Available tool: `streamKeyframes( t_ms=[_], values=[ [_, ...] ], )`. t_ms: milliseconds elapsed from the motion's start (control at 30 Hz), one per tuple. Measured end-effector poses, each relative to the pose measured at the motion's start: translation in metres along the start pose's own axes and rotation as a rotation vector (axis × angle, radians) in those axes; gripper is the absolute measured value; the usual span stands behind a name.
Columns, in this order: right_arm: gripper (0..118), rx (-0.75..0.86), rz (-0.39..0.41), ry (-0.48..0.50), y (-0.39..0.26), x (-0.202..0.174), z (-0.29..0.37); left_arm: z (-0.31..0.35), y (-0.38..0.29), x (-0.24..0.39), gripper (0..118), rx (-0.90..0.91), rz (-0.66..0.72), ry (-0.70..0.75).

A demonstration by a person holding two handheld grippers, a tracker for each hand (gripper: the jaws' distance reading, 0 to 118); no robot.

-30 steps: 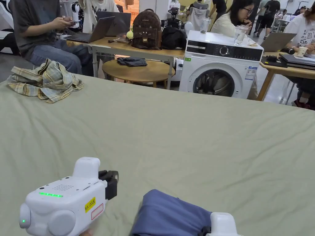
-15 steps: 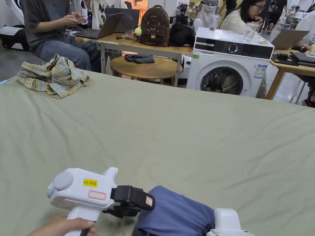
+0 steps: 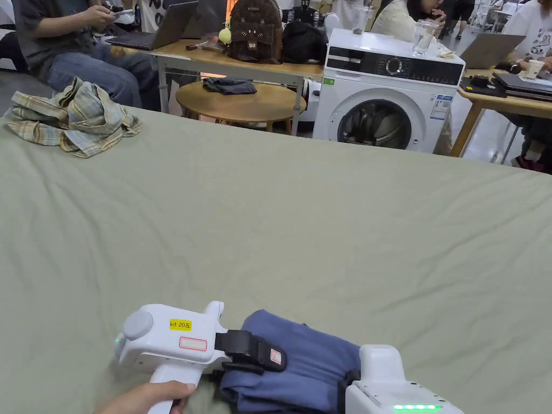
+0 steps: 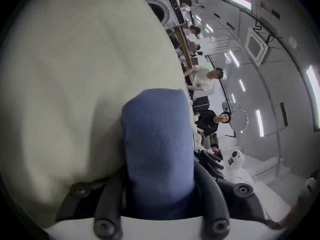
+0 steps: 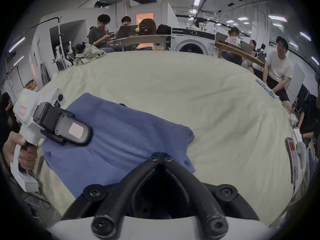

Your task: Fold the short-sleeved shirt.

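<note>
Showed a crumpled plaid garment at the far left corner of the green-sheeted table, well apart from the work. Gripped with the left gripper, jaws spread wide around the thick left end of the blue shirt, already folded into a compact bundle near the front edge and, by appearances, needing only a last fold or tidy; met at its right end by the right gripper, jaws closed tip to tip, cloth between them impossible to confirm. Offered broad bare sheet ahead and rightward, with little room at the front edge.
</note>
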State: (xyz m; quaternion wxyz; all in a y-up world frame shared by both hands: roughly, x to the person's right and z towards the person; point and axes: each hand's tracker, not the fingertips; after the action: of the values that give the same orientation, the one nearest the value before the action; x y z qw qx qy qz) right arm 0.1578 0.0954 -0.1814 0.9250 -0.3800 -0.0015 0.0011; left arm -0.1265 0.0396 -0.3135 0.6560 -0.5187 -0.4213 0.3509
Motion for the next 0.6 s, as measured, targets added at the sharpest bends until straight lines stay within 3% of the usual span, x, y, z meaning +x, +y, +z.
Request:
streamKeyframes(
  t_ms=[300,600],
  values=[
    [0,0.116,-0.002,0.007,0.022,-0.003,0.024,0.027,-0.003,0.011,23,0.040,-0.001,0.027],
    [0,0.355,0.036,0.039,0.066,-0.031,0.037,0.139,0.024,0.019,23,0.133,-0.016,0.134]
  ],
)
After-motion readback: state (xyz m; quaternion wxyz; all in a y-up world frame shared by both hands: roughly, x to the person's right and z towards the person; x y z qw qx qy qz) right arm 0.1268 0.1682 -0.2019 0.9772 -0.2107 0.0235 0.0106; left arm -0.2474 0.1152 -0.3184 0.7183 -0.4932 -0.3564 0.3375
